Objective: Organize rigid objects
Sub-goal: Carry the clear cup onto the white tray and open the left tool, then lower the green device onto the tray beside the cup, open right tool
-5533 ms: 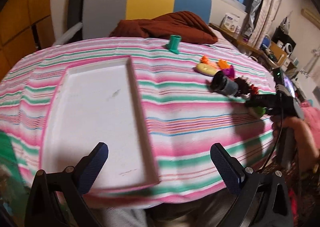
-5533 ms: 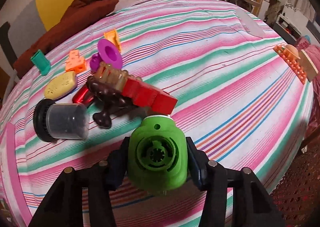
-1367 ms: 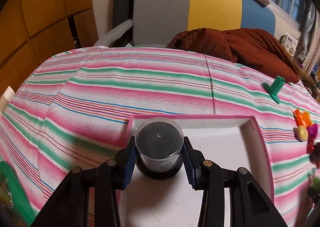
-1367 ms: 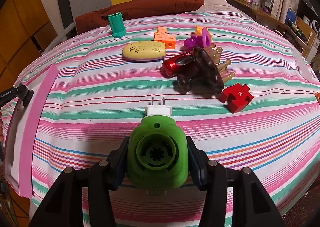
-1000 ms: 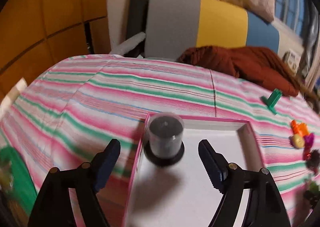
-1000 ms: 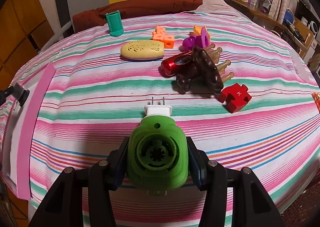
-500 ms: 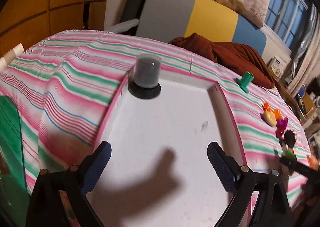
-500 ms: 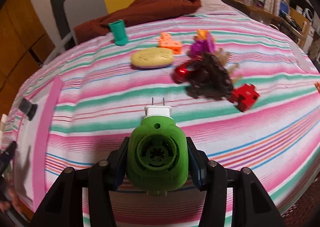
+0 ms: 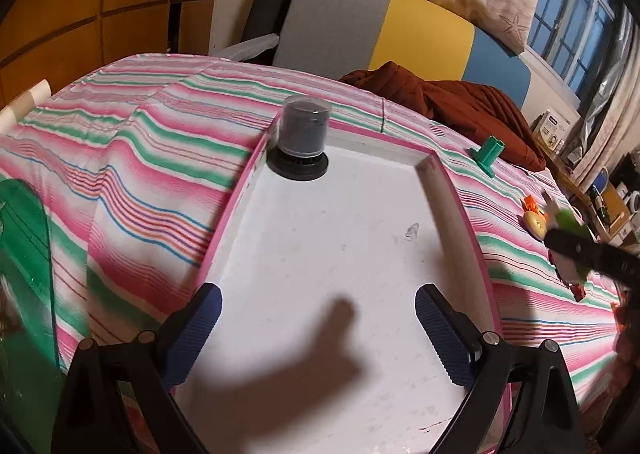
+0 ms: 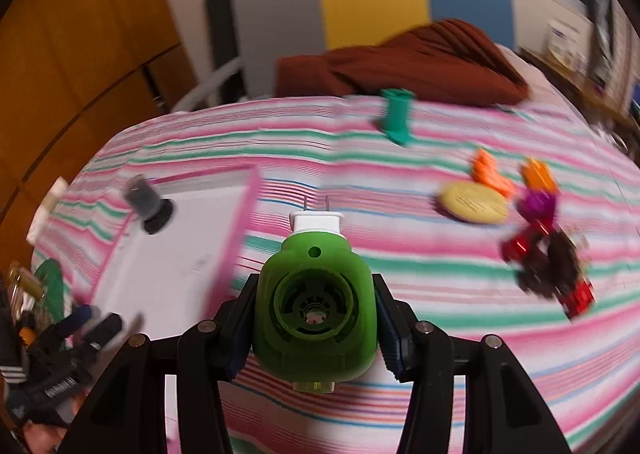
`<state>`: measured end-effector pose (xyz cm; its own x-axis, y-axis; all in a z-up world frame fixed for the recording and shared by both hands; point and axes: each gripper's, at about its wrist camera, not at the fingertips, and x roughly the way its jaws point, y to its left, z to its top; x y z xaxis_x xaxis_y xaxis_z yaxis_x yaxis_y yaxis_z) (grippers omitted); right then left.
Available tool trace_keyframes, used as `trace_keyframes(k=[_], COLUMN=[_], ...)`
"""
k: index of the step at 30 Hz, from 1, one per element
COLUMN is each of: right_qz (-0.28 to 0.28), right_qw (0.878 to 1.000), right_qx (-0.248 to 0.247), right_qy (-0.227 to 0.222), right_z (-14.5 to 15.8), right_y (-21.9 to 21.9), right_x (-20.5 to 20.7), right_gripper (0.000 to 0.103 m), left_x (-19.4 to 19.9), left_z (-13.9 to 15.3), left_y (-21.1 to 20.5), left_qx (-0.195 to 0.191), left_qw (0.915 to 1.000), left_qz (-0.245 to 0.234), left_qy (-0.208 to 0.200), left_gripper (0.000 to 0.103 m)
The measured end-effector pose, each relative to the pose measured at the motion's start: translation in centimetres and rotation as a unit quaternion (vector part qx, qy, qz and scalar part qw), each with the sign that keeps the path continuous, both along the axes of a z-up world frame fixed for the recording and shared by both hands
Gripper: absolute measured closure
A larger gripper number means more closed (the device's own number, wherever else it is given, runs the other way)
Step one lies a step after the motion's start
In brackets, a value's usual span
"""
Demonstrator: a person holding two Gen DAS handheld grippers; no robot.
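Striped cloth (image 9: pixel 168 158) covers the bench, with the white tray (image 9: pixel 328 254) near its left edge. Left claw (image 9: pixel 318 328) hangs wide and empty over the tray; the capped jar (image 9: pixel 303 138) sits in its far-left corner. Right claw (image 10: pixel 316 328) grips the green plug-in thing (image 10: pixel 316 298).

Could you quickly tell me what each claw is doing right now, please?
Left claw: open, empty.
Right claw: closed on the green plug-in device.

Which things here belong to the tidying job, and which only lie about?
Job: tray; canister standing in it; green plug-in device in the right gripper; loose toys: teal piece, yellow oval.

Lying about: brown blanket, chair.
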<state>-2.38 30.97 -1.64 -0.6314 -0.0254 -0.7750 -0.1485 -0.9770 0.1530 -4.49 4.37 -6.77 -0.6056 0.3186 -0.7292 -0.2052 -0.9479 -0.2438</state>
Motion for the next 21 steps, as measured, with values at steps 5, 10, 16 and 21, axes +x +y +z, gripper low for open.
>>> trace_keyframes(k=[5,10,16,21], right_qz=[0.055,0.091,0.114,0.122], right_qw=[0.998,0.995,0.991,0.987], right_qx=[0.011,0.014,0.025,0.04], right_qy=[-0.003,-0.027,-0.065,-0.094], right_z=[0.5,-0.4,-2.5,-4.2], right_y=[-4.6,-8.0,-11.0,-11.9], right_x=[-3.4,-6.8,-11.1,-14.4], right_gripper=[0.05,0.05,0.05,0.05], left_x=[0.2,0.6,1.0,1.1], left_z=[0.0,0.1,0.1,0.1], left_y=[-0.6,-0.9,-1.1,-1.3], left_qx=[0.006,0.009,0.013,0.016], left_qw=[1.0,0.9999,0.9998,0.9998], left_qz=[0.001,-0.005,-0.012,-0.011], left_qy=[0.002,0.006,0.009,0.009], left_gripper=[0.004,0.004,0.004,0.004])
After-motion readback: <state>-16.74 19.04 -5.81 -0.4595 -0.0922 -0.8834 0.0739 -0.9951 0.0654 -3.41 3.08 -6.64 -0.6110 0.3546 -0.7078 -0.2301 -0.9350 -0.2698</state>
